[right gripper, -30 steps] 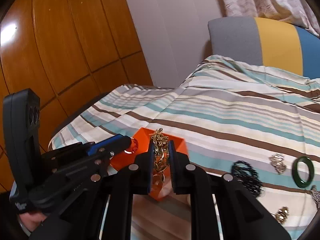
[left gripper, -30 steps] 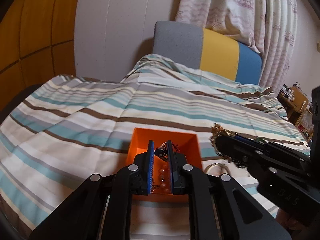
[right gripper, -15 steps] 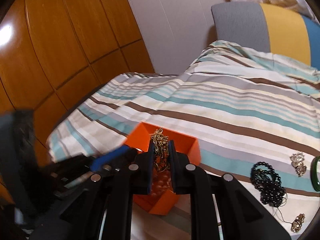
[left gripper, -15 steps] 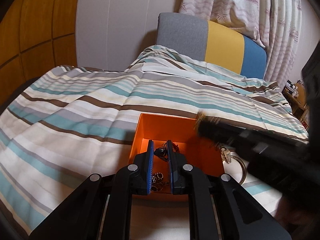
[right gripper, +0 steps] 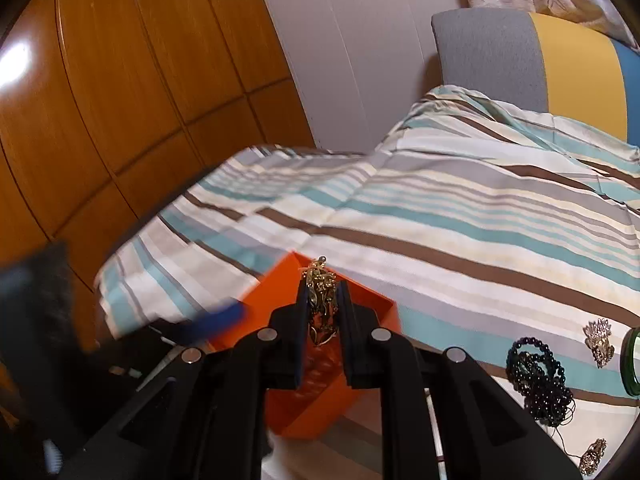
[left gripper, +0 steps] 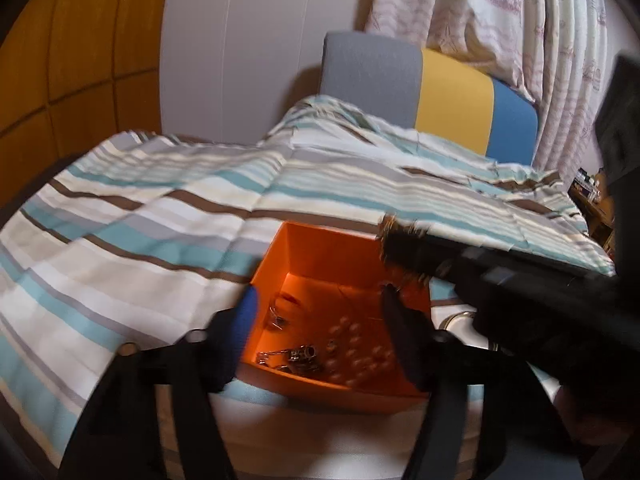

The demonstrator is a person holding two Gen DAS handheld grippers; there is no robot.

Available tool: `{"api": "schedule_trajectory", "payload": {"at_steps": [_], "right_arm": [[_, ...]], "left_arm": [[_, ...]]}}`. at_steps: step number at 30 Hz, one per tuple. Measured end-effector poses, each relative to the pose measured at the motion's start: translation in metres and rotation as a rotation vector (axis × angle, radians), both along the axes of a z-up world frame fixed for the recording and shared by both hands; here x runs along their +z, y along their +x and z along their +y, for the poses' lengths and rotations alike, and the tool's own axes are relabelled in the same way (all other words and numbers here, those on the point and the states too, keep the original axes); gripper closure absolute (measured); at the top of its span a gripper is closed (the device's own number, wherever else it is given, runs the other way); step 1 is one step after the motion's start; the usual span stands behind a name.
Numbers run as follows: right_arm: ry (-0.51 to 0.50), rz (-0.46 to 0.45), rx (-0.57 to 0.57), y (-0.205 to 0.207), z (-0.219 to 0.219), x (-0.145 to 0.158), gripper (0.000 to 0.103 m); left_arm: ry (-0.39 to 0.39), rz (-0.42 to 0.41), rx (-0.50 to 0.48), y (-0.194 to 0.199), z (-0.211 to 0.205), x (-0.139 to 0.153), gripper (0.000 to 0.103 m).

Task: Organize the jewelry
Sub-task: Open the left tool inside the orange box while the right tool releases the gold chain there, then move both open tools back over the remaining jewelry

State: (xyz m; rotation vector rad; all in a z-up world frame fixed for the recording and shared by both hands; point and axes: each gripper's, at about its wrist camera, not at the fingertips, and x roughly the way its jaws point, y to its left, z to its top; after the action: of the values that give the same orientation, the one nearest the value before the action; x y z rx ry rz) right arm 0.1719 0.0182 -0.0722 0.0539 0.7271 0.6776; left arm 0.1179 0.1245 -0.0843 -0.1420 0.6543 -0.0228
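Observation:
An orange box (left gripper: 320,248) sits on the striped bedspread. It holds pearls (left gripper: 356,356) and a dark metal piece (left gripper: 298,356). My left gripper (left gripper: 320,312) hangs over the box, its jaws opening with nothing between them. My right gripper (right gripper: 322,292) is shut on a gold chain piece (right gripper: 320,304) above the box's (right gripper: 372,304) far rim. In the left wrist view the right gripper (left gripper: 400,248) comes in blurred from the right over the box. The left gripper's blue finger (right gripper: 218,320) shows blurred in the right wrist view.
To the right on the bedspread (right gripper: 460,216) lie a black bead bracelet (right gripper: 536,376), a gold brooch (right gripper: 598,340), a green bangle (right gripper: 630,360) and a small gold piece (right gripper: 592,456). A silver ring (left gripper: 460,320) lies beside the box. A wooden wall (right gripper: 100,100) stands at the left.
The left jaws have opened and the dark piece they held now lies in the box. The right gripper with the gold chain has moved over the box.

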Motion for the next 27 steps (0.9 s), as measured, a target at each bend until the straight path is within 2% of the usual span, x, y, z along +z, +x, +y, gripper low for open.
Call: {"api": "schedule_trajectory", "payload": {"at_steps": [6,9,11,14,15,17,18,27], "right_arm": [[-0.025,-0.025,-0.015,0.0,-0.002,-0.005,0.078],[-0.001,-0.023,-0.029,0.0,-0.007,-0.005,0.073],[0.016,-0.025,-0.044,0.0,-0.012,-0.002,0.071],[0.03,-0.034,-0.08,-0.004,-0.026,0.005,0.068],[0.034,-0.035,-0.102,-0.005,-0.033,0.008,0.066],[0.046,-0.025,-0.13,-0.009,-0.047,0.013,0.064],[0.042,-0.023,-0.151,-0.012,-0.057,0.015,0.063],[-0.003,0.015,-0.291,-0.044,-0.141,0.011,0.059]], "left_arm": [[-0.004,-0.003,0.016,-0.006,0.003,0.001,0.037],[0.004,-0.014,0.033,-0.009,0.002,0.004,0.037],[-0.003,-0.023,0.041,-0.012,0.003,0.007,0.031],[-0.014,-0.035,0.056,-0.015,0.005,0.013,0.03],[-0.02,-0.039,0.057,-0.016,0.006,0.015,0.03],[-0.028,-0.047,0.07,-0.018,0.007,0.019,0.02],[-0.044,-0.056,0.075,-0.021,0.008,0.023,0.019],[-0.061,-0.059,0.004,-0.033,-0.022,0.03,0.019]]}}
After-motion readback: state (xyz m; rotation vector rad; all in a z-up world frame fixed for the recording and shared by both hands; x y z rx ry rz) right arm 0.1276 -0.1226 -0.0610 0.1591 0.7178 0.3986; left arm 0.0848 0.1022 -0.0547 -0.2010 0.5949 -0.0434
